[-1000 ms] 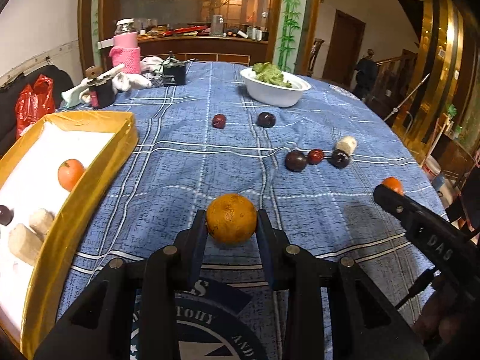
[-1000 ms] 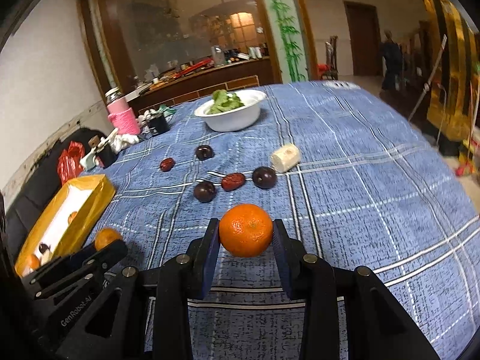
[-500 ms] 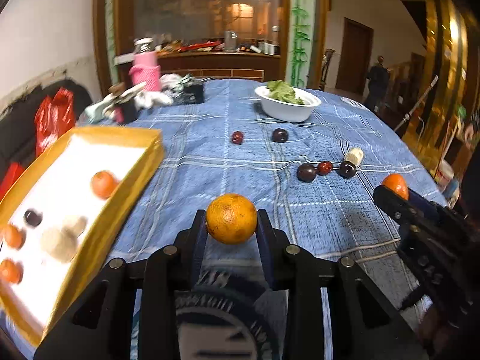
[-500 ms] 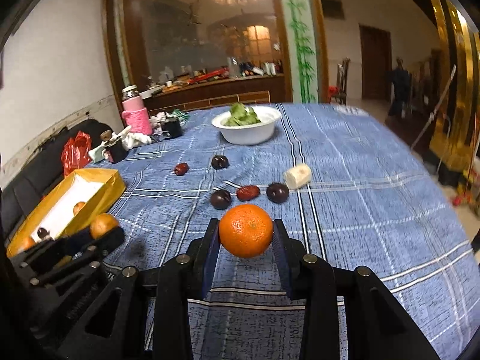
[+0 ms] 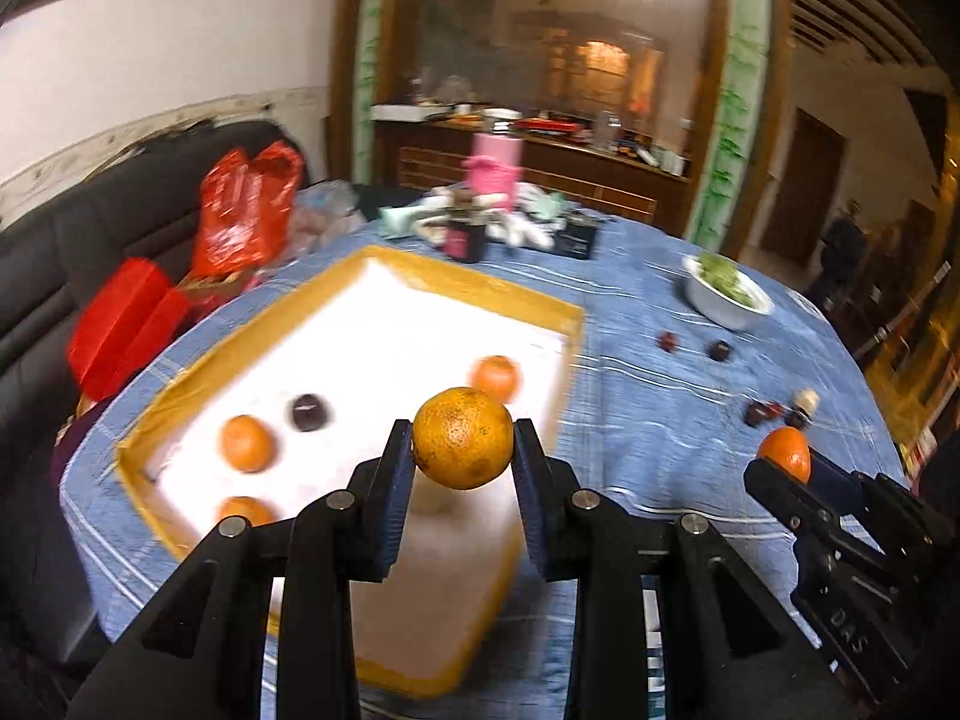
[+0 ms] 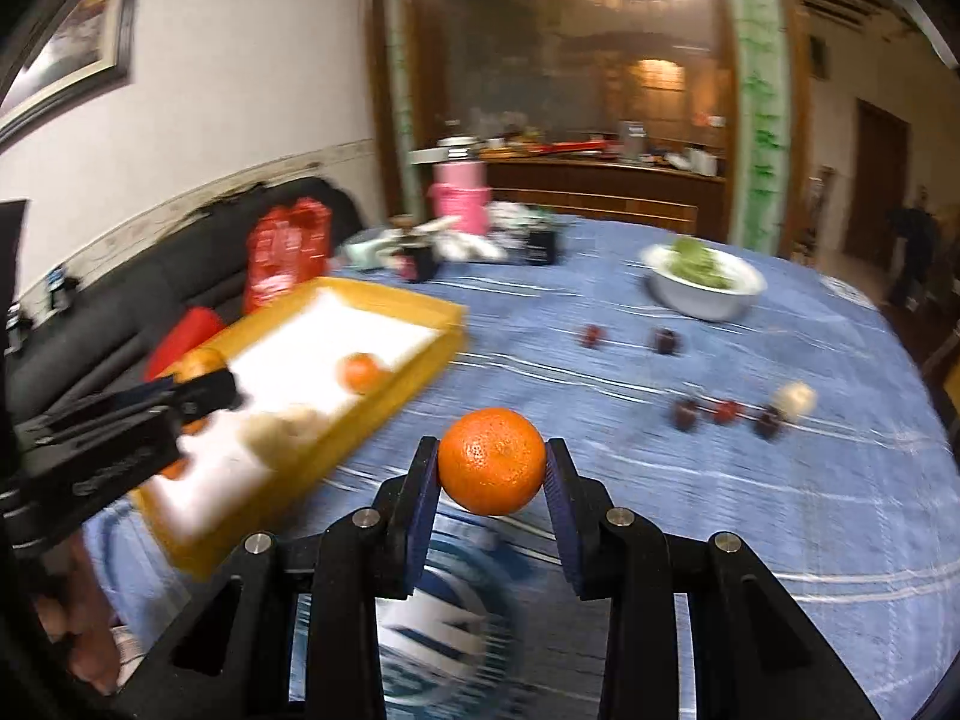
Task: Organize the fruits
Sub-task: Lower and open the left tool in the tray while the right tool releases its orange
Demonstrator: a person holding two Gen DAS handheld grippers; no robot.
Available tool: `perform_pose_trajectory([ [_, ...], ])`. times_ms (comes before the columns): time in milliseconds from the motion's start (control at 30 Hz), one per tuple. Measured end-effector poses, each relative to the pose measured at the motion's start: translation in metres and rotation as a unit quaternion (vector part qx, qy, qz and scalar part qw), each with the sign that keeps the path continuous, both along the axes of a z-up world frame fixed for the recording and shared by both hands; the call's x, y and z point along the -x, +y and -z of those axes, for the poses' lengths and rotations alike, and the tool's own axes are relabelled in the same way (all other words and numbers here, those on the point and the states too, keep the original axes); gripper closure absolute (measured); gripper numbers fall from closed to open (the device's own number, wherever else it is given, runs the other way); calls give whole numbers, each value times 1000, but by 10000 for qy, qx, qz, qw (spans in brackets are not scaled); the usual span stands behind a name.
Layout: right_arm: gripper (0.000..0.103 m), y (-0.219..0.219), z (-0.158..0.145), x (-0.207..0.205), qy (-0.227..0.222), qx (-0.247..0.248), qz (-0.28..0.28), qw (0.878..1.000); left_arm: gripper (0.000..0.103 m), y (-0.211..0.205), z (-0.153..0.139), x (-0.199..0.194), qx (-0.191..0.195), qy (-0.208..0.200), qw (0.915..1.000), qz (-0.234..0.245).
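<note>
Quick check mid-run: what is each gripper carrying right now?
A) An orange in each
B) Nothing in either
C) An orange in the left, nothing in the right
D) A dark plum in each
A: the left gripper has its jaws clamped on a dull orange, and the right gripper on a brighter orange.

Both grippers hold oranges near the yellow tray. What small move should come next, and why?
Probably lower the left gripper into the yellow tray and release its orange: it already hangs over the white floor, while the right gripper is over tablecloth.
</note>
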State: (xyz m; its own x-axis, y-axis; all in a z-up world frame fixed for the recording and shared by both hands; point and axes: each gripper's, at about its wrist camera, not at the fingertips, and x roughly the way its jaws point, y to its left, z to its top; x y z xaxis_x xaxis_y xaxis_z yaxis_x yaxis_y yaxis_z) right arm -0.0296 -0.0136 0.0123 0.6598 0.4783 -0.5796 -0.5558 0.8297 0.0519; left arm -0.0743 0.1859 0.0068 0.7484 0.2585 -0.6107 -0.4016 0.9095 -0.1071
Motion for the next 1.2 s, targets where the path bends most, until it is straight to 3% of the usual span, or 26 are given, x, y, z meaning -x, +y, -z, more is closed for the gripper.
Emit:
perform_pose_trajectory([
  [300,68,96,-2,-12,286,147,-889,9955,73,48,18,-19,237,434,9981,-365],
  [500,68,134,11,-31,576,335,-1082,9919,73,64,33,-31,464,684,9957,-417],
  [867,68,166,33,-56,886,663,-1211,9865,73,83,47,-41,657,996,9911,-599],
  [1200,68,178,36,-63,911,789,-1210,9853,73,86,47,-41,609,1089,9895,-725],
])
